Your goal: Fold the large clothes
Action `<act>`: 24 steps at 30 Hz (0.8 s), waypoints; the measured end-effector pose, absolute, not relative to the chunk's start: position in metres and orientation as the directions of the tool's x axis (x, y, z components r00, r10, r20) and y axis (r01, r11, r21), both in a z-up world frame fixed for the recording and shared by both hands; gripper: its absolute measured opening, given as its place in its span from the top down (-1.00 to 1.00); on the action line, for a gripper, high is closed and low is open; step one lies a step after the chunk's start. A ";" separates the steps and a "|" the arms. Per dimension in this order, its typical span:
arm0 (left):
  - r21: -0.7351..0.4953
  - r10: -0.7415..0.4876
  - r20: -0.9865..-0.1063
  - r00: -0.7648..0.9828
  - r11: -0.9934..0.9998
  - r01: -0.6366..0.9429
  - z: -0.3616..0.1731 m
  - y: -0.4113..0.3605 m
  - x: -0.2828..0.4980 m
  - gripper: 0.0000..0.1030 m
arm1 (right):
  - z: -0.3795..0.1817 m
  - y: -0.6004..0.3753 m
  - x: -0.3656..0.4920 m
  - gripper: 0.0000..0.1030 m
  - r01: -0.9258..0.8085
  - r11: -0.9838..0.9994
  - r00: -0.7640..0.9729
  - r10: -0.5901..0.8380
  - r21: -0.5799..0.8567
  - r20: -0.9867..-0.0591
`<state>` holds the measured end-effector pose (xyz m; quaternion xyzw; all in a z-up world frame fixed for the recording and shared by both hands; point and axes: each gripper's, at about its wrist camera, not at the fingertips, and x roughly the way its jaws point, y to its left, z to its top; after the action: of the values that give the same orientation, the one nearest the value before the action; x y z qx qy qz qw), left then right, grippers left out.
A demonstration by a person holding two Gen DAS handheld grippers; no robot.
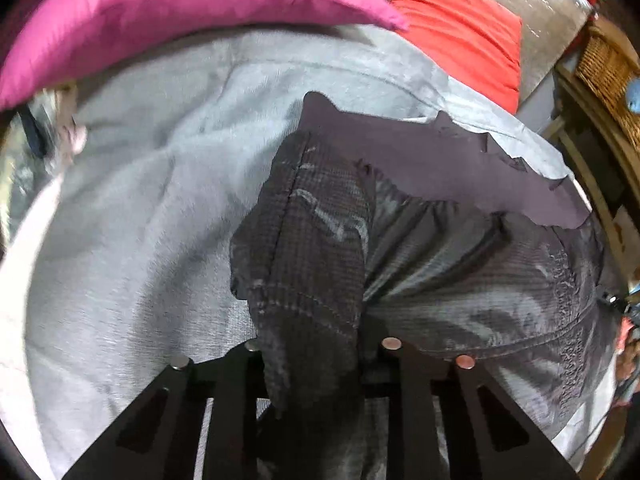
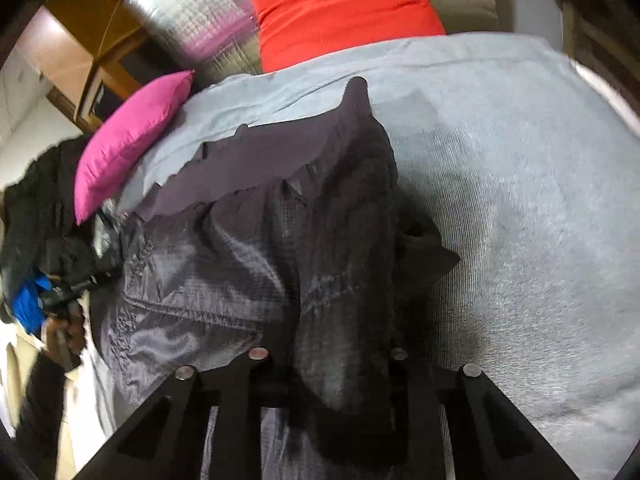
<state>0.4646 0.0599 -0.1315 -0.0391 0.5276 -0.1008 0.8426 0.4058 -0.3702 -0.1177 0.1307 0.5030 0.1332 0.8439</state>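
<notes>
Each hand-held gripper, left [image 1: 316, 364] and right [image 2: 328, 368], pinches a corner of your dark garment [image 1: 460, 264], lifting it ahead so it folds evenly.

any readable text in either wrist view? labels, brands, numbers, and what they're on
None readable.
The dark jacket held by both grippers has pale streaks that look like sheen or wear, not letters; no tag or logo shows.
The pink pillow, red pillow and gray bedspread are plain.
The wicker basket and the shelf beside it are too blurred to tell.
</notes>
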 end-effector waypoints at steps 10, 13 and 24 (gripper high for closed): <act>-0.118 -0.194 -0.796 0.573 0.979 0.167 -0.045 0.060 0.440 0.65 | -0.026 -0.336 0.393 0.65 -0.209 0.962 0.542 0.262 0.174 -0.799; -0.108 -0.201 -0.764 0.613 0.977 0.185 -0.015 0.060 0.424 0.65 | 0.008 -0.329 0.384 0.67 -0.225 0.964 0.582 0.248 0.140 -0.775; -0.105 -0.237 -0.671 0.703 0.968 0.226 0.056 0.062 0.354 0.66 | 0.092 -0.340 0.311 0.70 -0.250 0.966 0.673 0.220 0.062 -0.707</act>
<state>0.3544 0.0623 0.0556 -0.0075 0.3644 -0.1254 0.9227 0.3107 -0.3403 0.0918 -0.0198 0.3837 0.1286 0.9143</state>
